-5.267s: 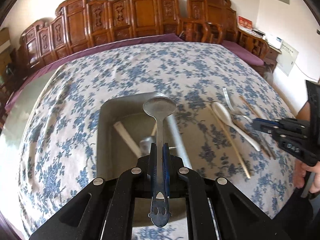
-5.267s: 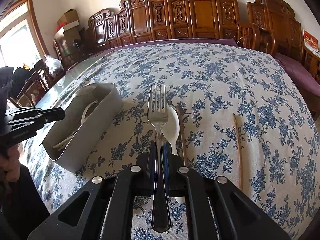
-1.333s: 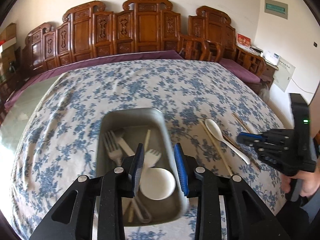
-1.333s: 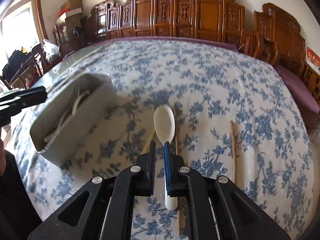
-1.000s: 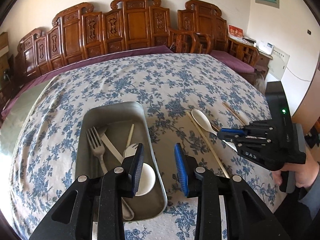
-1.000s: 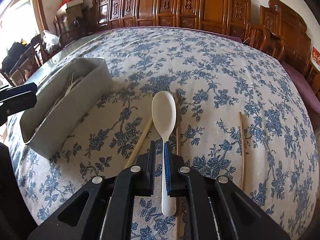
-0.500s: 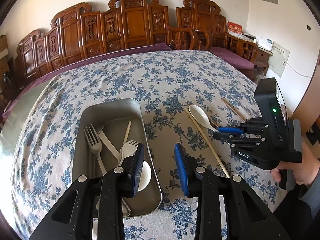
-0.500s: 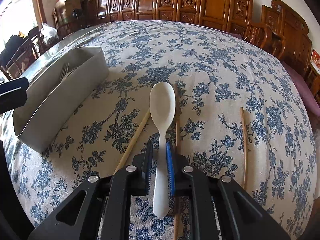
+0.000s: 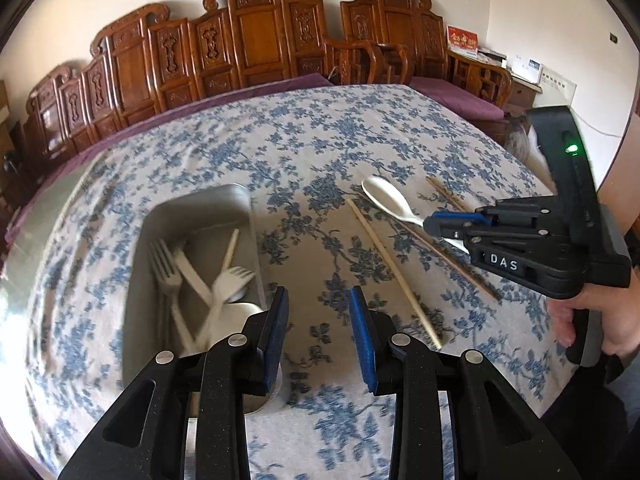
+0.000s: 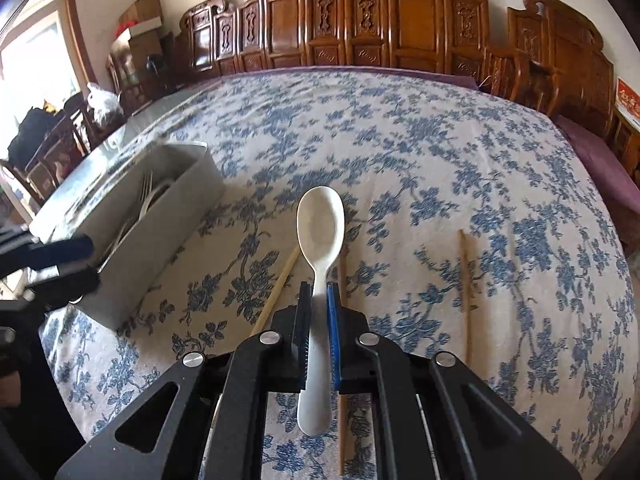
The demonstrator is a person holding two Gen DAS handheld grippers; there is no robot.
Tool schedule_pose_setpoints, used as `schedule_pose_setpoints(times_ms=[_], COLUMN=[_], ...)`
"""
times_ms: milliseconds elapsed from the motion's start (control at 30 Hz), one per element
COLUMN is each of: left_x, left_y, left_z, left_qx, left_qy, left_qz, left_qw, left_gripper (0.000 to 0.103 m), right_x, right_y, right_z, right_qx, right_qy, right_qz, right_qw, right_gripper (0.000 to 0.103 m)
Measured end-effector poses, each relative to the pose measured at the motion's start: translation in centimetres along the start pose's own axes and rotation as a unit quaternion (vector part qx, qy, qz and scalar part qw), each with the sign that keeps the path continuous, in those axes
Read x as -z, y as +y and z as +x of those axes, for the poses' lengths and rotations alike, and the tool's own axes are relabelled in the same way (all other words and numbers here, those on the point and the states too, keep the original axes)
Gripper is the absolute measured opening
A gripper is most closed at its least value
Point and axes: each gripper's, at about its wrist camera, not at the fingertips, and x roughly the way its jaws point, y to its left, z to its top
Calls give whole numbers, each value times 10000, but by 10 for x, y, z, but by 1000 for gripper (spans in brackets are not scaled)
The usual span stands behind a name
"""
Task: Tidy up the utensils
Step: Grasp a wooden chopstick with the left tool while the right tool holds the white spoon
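My right gripper [image 10: 319, 294] is shut on the handle of a white spoon [image 10: 320, 224], both pads pressing on it and the bowl pointing away. The left wrist view shows the same spoon [image 9: 386, 196] in the right gripper [image 9: 434, 224] over the flowered cloth. My left gripper [image 9: 318, 304] is open with nothing between its pads, just right of the metal tray [image 9: 200, 208]. In the tray lie a metal fork [image 9: 164, 264], a white plastic fork [image 9: 228, 280] and other utensils.
Three wooden chopsticks lie on the cloth: a pale one [image 10: 280, 280] left of the spoon, one [image 10: 341, 420] under the gripper, one [image 10: 464, 276] to the right. The tray [image 10: 160, 232] sits at the left. Carved wooden chairs line the table's far side.
The metal spoon and fork held earlier now lie in the tray. My right gripper closed on the white spoon's handle. My left gripper drifted right, off the tray, still open.
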Motion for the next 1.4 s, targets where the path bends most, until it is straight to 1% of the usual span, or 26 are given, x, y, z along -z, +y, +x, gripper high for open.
schedule_pose_setpoints(times_ms=[133,333,500,767,867,900,933,967,1000,1100,1400], left_x=[-6,-14,-19,-19,-18,-16,-15,-14,-14,-11,-9], left_y=[-14,-37,-55,-65,-64,-63,-62,-62,-60,-55,-36], left_z=[17,44,64,89,95,97,97,97,97,93,52], left_qx=[138,331,408,381,348,336,311,285,269,328,191], left_qy=[153,386,538,761,825,866,847,846,837,875,583], left_qz=[6,63,141,157,134,118,115,131,125,36,25], left_qw=[9998,9987,9976,9962,9959,9956,9959,9959,9960,9956,9981], left_gripper=[29,29,29,29,23,19,16,14,8,4,4], right_x=[1,3,5,5,5,5,6,6,6,6,10], right_y=[-12,-31,-38,-40,-40,-41,-41,-40,-39,-35,-14], right_z=[-11,-17,-19,-18,-18,-18,-17,-17,-17,-18,-26], right_qx=[33,175,219,215,211,208,212,229,242,255,282], right_qy=[-127,-149,-147,-150,-155,-160,-149,-129,-120,-122,-168], right_qz=[144,352,435,499,501,506,507,502,502,496,341], right_qw=[9998,9991,9987,9984,9984,9984,9984,9984,9984,9984,9989], right_gripper=[9,10,10,10,10,10,10,10,10,10,10])
